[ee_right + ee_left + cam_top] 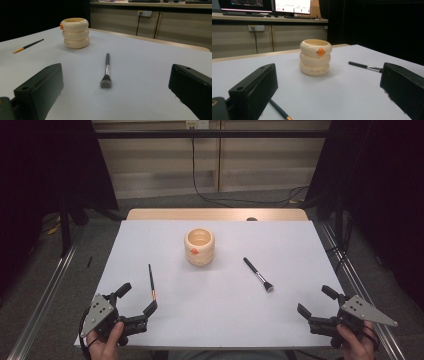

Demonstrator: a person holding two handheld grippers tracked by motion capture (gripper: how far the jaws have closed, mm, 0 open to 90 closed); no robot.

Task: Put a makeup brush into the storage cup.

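A cream ribbed cup [199, 247] with an orange knob stands upright at the table's middle back; it also appears as the cup [315, 57] and the cup [75, 32]. A thin dark brush with an orange tip [151, 281] lies left of centre, just beyond my left gripper [136, 298], which is open and empty; its tip end [280, 112] lies beside the left jaw. A black makeup brush [258, 274] lies right of centre, bristles toward me, also seen as the makeup brush [106, 71]. My right gripper [316, 301] rests open and empty at the front right corner.
White sheet [215, 320] covers the wooden table. Metal rails [45, 305] run along both sides. Cables trail on the floor behind. Monitors [292, 6] stand on a far counter.
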